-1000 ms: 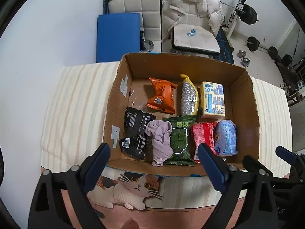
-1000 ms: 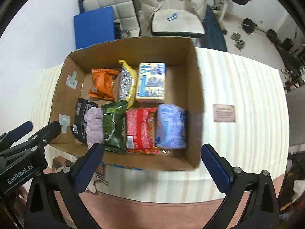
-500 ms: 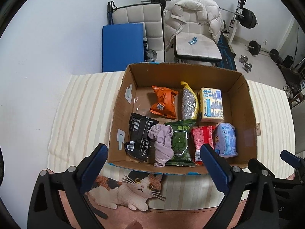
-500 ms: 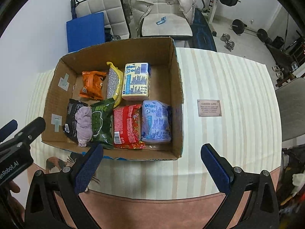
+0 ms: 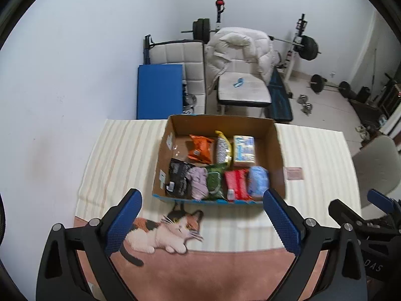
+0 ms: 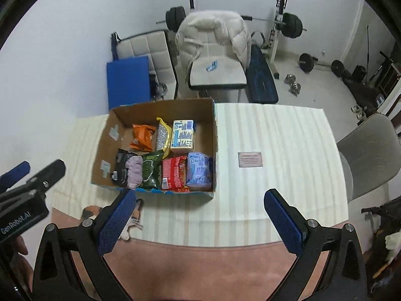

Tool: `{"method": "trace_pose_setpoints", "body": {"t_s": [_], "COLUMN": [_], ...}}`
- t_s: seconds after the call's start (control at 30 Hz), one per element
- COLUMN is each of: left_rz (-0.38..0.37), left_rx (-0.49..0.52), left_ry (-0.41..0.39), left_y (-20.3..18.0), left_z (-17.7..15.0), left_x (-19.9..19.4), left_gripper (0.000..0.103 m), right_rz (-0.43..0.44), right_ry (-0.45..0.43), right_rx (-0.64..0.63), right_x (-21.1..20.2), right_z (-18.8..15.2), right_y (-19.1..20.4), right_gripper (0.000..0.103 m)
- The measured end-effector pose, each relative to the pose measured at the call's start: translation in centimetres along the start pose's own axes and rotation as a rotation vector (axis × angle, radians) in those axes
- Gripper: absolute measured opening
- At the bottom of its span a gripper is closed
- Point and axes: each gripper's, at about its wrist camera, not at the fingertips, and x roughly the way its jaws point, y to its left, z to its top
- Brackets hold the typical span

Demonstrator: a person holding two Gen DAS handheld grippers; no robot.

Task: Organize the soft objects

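From your left wrist camera: your left gripper (image 5: 202,215) is released, its blue-padded fingers (image 5: 125,219) spread wide and holding nothing, above the cat-print front of the striped tablecloth (image 5: 120,155). The open brown cardboard box (image 5: 277,150) sits ahead of it on the cloth, its long axis running left to right across the view. Inside are two rows. The far row holds an orange snack pouch (image 5: 200,148), a silver-and-yellow packet (image 5: 222,149) and a pale yellow-and-blue carton (image 5: 244,148). The near row holds a black packet (image 5: 178,179), a crumpled lilac cloth (image 5: 198,181), a green packet (image 5: 215,181), a red packet (image 5: 236,183) and a light blue wrapped pack (image 5: 258,180). Each near-row piece lies with its long axis pointing from the near wall towards the far wall. Bare box floor shows at the far left corner. Striped cloth lies open on both sides of the box.

From your right wrist camera: your right gripper (image 6: 200,219) is likewise released and holding nothing, near the table's front edge. The box lies ahead and to the left, its right wall beside a wide bare stretch of cloth that carries only a small pinkish card (image 6: 250,159). The lilac cloth (image 6: 134,170) rests between the black and green packets, touching both. A grey chair (image 6: 368,155) stands off the table's right edge.
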Motion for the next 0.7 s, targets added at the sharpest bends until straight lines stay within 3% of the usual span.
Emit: {"method": "trace_pose_setpoints", "body": {"t_s": [0.37,0.7], "left_rz": [-0.033,-0.020], "left_rx": [0.001,-0.004], "left_ry": [-0.045,-0.069], "left_y": [-0.5,-1.1], "left_z": [-1.6,-2.4], "left_x": [-7.4,-8.0], "left_gripper": [0.099,0.099], "right_rz": [0.019,-0.035], "right_ry": [-0.072,-0.095], "right_rx": [-0.065,-0.034], "right_x": [-9.5,-10.2], "right_z": [-2.7,-3.3], "right_y": [0.4,-1.0], "right_gripper": [0.103,0.103]}}
